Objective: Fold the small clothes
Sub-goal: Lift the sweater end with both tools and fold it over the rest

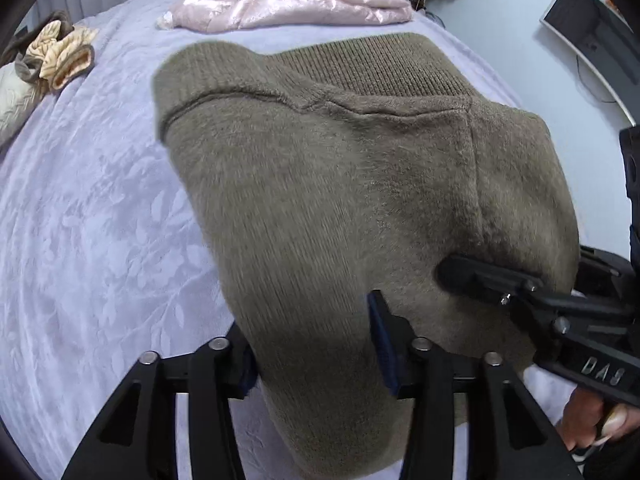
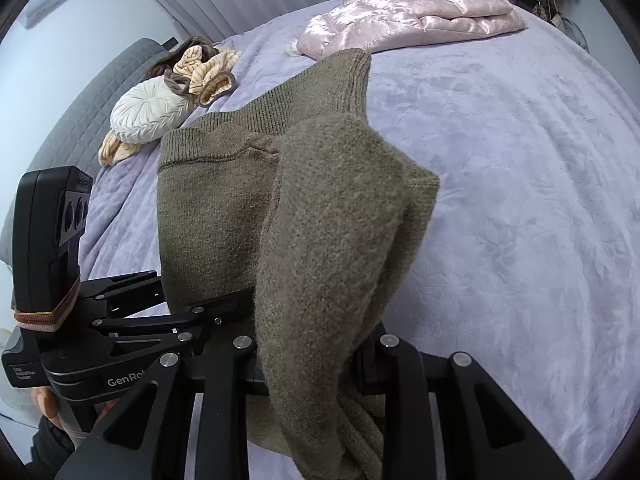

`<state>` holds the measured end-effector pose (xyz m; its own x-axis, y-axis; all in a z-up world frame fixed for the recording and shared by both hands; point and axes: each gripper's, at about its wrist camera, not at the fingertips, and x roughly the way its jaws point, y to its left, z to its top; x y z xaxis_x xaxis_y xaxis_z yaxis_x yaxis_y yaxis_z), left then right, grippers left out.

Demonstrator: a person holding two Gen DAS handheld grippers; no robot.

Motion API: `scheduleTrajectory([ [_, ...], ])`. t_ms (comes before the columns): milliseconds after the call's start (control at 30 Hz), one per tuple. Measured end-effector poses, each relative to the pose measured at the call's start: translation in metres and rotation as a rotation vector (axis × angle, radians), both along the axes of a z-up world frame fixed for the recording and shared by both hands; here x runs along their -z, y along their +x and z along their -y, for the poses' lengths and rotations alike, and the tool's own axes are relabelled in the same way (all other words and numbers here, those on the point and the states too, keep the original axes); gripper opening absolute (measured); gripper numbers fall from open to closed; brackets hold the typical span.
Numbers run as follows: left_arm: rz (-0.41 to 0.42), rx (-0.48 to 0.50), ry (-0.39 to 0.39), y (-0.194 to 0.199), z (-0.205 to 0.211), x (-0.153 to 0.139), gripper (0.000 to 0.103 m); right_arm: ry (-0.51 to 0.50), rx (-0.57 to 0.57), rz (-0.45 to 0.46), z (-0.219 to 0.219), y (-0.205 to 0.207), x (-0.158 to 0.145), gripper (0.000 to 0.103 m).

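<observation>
The olive knit garment (image 1: 328, 184) is pinched by both the left gripper (image 1: 316, 344) and right gripper (image 2: 312, 356), lifted ahead of them over the bed (image 2: 520, 200); slippage from bulky, shallow grasps is judged likely.

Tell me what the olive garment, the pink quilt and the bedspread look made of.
Olive garment: fuzzy knit, probably wool or acrylic; ribbed hem, matte nap. Pink quilt: satin-like, glossy crinkled highlights. Bedspread: lavender plush fleece, seemingly, with embossed leaf pattern.

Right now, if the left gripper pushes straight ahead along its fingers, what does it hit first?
The olive sweater. It already sits between the left gripper's fingers and fills the view ahead. Beyond it lies the lilac bedspread, then probably the pink quilt; depth is unclear.
</observation>
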<state>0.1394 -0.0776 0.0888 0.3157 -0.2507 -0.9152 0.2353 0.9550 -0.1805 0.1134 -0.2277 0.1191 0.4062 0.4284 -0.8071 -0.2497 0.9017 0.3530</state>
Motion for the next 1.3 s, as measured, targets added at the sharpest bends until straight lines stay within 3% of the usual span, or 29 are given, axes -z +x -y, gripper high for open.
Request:
scheduleTrajectory([
  [33,-0.026,-0.010,-0.012,0.002,-0.004,0.012,0.077,-0.028,-0.016,0.013,-0.003,0.000,0.003,0.030],
  [133,-0.071,-0.045,-0.055,0.004,-0.020,0.040,0.077,-0.032,-0.021,-0.036,0.004,0.012,0.033,0.035],
  [267,-0.137,-0.048,-0.192,0.012,-0.038,0.057,0.077,-0.045,-0.003,-0.064,0.021,0.027,0.065,0.045],
  [333,-0.163,-0.044,-0.234,0.014,-0.047,0.064,0.080,0.026,-0.008,-0.115,0.033,0.036,0.076,0.062],
  [400,-0.164,-0.043,-0.273,0.015,-0.053,0.070,0.080,0.073,-0.014,-0.142,0.042,0.040,0.084,0.070],
  [467,-0.164,-0.044,-0.301,0.018,-0.056,0.074,0.079,0.082,-0.017,-0.168,0.048,0.040,0.093,0.071],
  [500,-0.162,-0.041,-0.308,0.019,-0.060,0.073,0.066,0.109,-0.021,-0.188,0.051,0.037,0.099,0.074],
  [533,-0.168,-0.030,-0.317,0.019,-0.056,0.074,0.058,0.133,-0.026,-0.213,0.053,0.035,0.107,0.074],
  [600,-0.152,-0.034,-0.251,0.018,-0.041,0.065,0.049,0.187,-0.020,-0.239,0.058,0.032,0.122,0.073],
  [633,-0.138,-0.026,-0.220,0.016,-0.037,0.059,0.046,0.203,-0.023,-0.233,0.057,0.032,0.124,0.055],
  [667,-0.122,-0.019,-0.187,0.014,-0.034,0.050,0.045,0.221,-0.038,-0.227,0.052,0.033,0.124,0.046],
  [733,-0.089,-0.005,-0.135,0.004,-0.024,0.026,0.044,0.183,-0.042,-0.207,0.043,0.032,0.115,0.039],
  [800,-0.058,0.000,-0.108,-0.003,-0.022,0.010,0.044,0.131,-0.064,-0.165,0.035,0.027,0.097,0.037],
  [1000,-0.006,0.017,-0.093,-0.024,-0.028,-0.022,0.044,0.113,-0.062,-0.091,0.029,0.007,0.049,0.036],
  [1300,0.038,0.005,-0.065,-0.077,-0.046,-0.051,0.044,0.084,-0.092,-0.007,0.010,-0.037,0.004,0.036],
])
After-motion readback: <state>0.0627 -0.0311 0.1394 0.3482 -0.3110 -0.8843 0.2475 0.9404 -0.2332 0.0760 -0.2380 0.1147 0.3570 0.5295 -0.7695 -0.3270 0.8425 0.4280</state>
